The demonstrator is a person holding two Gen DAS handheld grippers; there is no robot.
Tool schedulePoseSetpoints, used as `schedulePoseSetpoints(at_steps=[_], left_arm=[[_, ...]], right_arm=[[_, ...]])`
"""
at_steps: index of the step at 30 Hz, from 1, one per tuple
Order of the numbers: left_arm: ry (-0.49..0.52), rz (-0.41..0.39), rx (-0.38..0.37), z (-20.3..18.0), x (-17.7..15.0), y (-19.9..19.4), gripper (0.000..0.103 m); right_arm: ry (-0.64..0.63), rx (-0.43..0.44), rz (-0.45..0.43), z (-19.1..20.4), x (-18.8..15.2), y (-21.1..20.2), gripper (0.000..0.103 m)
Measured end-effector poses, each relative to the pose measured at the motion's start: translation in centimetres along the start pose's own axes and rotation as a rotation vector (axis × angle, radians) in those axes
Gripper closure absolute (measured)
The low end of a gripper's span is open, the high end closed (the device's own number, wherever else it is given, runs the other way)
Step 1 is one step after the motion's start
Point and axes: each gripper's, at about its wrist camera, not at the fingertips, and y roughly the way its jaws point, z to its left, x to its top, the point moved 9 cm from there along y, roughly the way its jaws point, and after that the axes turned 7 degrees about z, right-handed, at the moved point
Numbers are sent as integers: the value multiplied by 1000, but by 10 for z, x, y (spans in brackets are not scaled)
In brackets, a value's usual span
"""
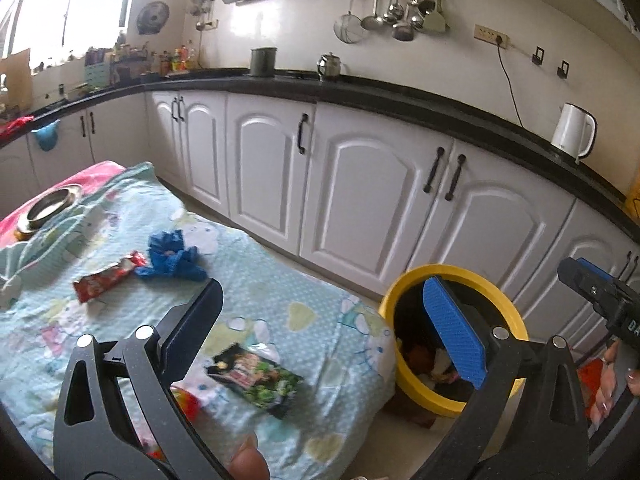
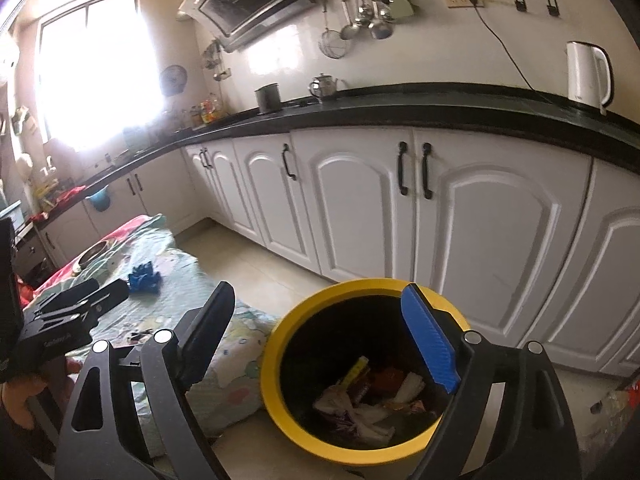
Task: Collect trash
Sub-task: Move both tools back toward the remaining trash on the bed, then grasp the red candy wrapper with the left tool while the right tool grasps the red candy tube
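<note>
Right wrist view looks down into the yellow-rimmed bin (image 2: 276, 364), which stands on the floor against the cloth-covered table (image 2: 224, 372); crumpled wrappers (image 2: 360, 404) lie at its bottom. The right gripper (image 2: 316, 332) hangs over it, jaws spread wide with nothing between them. In the left wrist view, the left gripper (image 1: 324, 316) is also spread and empty above the table edge, where a green-and-black packet (image 1: 256, 380), a red wrapper (image 1: 108, 276) and a blue glove (image 1: 172, 258) lie.
</note>
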Motion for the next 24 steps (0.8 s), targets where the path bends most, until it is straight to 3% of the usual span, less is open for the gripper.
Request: schedulePoseSetpoints(at_steps=[13, 24], left_arm=[[-70, -36, 115, 67, -1, -13, 11], [-183, -39, 222, 148, -10, -23, 11]], right_arm=[[-123, 99, 39, 82, -15, 15, 17], [-220, 221, 111, 167, -35, 31, 16]])
